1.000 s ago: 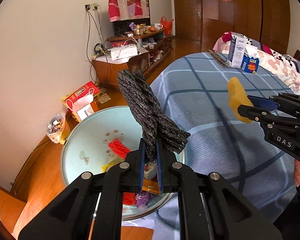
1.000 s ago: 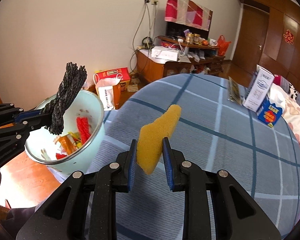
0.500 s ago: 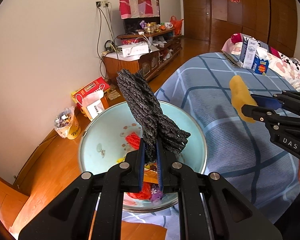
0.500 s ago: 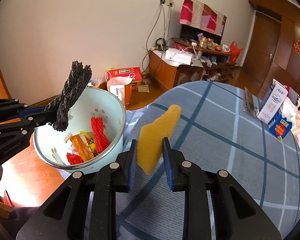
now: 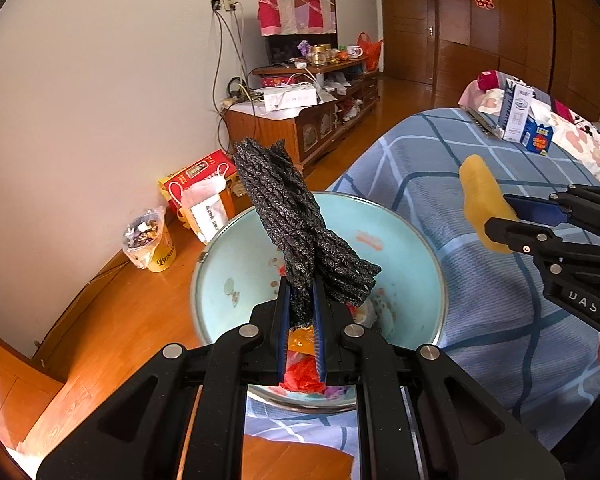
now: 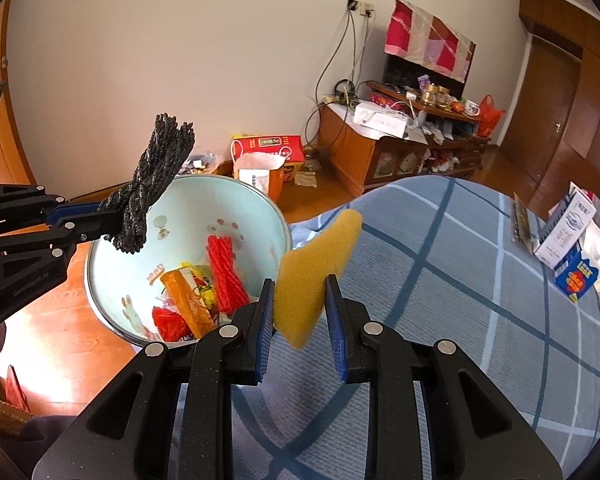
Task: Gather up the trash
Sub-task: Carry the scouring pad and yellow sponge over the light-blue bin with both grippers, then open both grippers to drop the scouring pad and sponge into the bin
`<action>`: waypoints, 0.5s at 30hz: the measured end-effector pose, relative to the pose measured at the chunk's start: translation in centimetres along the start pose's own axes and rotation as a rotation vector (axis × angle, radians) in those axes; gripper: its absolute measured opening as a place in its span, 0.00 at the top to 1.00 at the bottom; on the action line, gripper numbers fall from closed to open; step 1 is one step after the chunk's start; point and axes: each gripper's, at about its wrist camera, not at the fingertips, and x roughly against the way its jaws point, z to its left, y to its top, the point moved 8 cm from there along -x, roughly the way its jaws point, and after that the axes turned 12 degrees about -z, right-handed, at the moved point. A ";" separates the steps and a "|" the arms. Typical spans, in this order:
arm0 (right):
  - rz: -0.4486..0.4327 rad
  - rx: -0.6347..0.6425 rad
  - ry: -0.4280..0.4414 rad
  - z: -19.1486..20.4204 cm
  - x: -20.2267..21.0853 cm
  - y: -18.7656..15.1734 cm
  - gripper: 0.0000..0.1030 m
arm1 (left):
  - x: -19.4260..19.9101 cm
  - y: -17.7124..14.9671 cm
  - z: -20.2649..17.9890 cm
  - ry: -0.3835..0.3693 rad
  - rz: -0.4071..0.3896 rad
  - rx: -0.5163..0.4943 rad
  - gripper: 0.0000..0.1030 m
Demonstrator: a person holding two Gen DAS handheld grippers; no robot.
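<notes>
My left gripper (image 5: 301, 300) is shut on a black twisted rope bundle (image 5: 296, 224) and holds it above a light blue basin (image 5: 220, 292) at the bed's edge. The basin (image 6: 188, 208) holds red, orange and yellow wrappers (image 6: 204, 292). My right gripper (image 6: 300, 312) is shut on a yellow sponge piece (image 6: 314, 268), just right of the basin's rim, over the bed. The right gripper also shows in the left wrist view (image 5: 500, 216) with the sponge (image 5: 480, 196). The left gripper shows in the right wrist view (image 6: 104, 220) with the rope (image 6: 156, 172).
A blue plaid bedspread (image 6: 460, 300) covers the bed; cartons (image 6: 568, 236) stand at its far side. On the wooden floor by the wall are a red box (image 5: 196, 172), a white bag (image 5: 208, 212) and a cup of scraps (image 5: 150, 240). A cluttered cabinet (image 5: 300, 120) stands behind.
Both grippers have moved left toward the basin. The basin now lies directly under the rope, and the sponge has come up to the basin's rim.
</notes>
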 end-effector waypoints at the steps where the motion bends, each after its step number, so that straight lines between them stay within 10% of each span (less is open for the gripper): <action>1: -0.001 0.003 0.003 0.2 0.0 0.1 0.75 | 0.0 -0.1 0.3 0.006 0.000 0.000 0.90; 15: -0.001 0.037 0.033 2.1 -0.5 0.8 0.75 | 0.1 -0.5 2.4 0.043 0.004 0.027 0.90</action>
